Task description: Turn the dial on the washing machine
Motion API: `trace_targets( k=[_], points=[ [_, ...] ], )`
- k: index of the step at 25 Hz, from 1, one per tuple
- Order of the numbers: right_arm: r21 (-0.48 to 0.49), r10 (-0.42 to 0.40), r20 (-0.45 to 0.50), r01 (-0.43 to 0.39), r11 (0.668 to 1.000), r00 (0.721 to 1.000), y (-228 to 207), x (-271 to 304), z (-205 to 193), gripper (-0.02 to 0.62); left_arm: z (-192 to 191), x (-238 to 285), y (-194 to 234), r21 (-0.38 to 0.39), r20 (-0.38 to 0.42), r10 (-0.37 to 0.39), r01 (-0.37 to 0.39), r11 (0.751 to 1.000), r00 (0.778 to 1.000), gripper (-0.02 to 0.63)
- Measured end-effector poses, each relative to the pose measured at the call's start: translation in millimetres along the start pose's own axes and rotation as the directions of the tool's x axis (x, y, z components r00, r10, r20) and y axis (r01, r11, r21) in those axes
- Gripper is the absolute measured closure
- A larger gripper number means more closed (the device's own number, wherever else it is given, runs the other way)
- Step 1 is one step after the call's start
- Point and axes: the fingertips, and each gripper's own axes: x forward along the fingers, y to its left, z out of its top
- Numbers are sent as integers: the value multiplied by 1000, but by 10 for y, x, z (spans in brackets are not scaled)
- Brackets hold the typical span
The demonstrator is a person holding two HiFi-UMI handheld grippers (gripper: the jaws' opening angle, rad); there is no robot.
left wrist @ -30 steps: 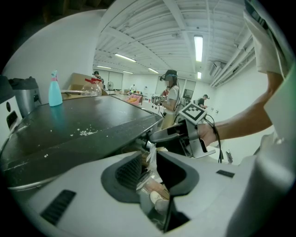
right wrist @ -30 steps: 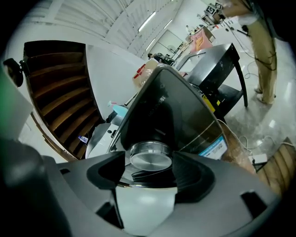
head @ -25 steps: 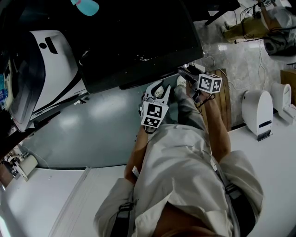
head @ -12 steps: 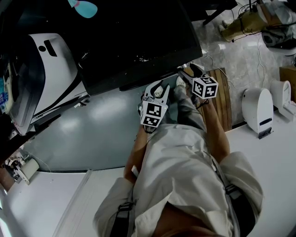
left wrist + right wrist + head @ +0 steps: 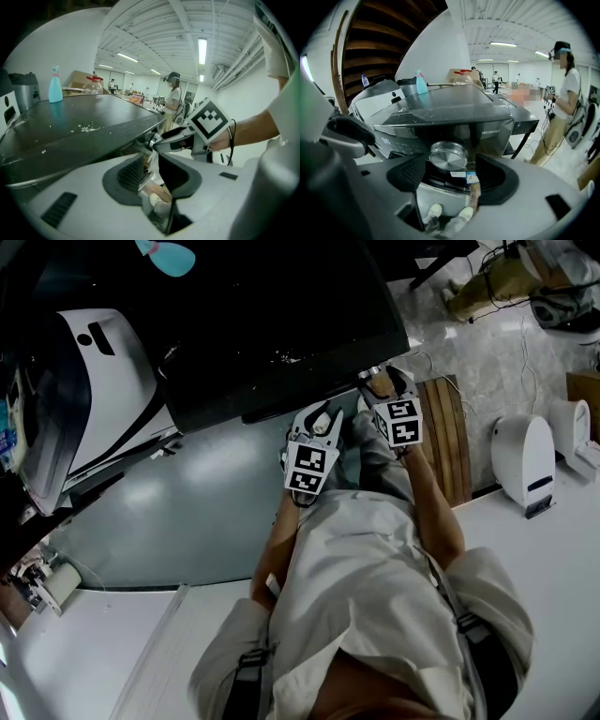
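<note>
The turn has not begun, as far as the pictures show. In the right gripper view the dial (image 5: 448, 155), a round silver knob on the dark front panel of the washing machine (image 5: 281, 324), sits straight ahead of the right gripper (image 5: 386, 381). It lies in line with the gap between the jaws. The jaws stand wide apart and neither pad touches the knob, so it is lined up but not gripped. What is left seems to be closing on the dial and then rotating it.

In the head view the person's right forearm reaches forward from the body. That gripper is pushed in under the front edge of the machine's top, with its marker cube facing up. The left gripper view shows its tip right at the knob.

The left gripper (image 5: 324, 418) hangs just beside it and a little further back, on a bent arm kept close to the trunk. It points at the machine's front. Its jaws are parted with nothing between them, and it appears to have no part in this step.
</note>
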Motion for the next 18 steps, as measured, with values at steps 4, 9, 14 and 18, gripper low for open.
trace_targets(
  k=[4, 9, 14, 18],
  points=[
    [-83, -47, -11, 46, 995, 999, 26, 13, -7, 262, -16, -3, 5, -12, 0, 3, -3, 1000, 1000, 499],
    [-154, -91, -26, 86, 984, 996, 72, 38, -20, 276, -25, -23, -7, -12, 3, 3, -3, 1000, 1000, 499],
    [-186, -131, -14, 126, 974, 991, 79, 52, 2, 322, -49, -35, 7, -16, 1, 6, -6, 1000, 1000, 499],
    [-171, -131, -16, 127, 977, 991, 81, 49, 4, 329, -54, -46, 9, -18, 0, 7, -7, 1000, 1000, 499]
  ],
)
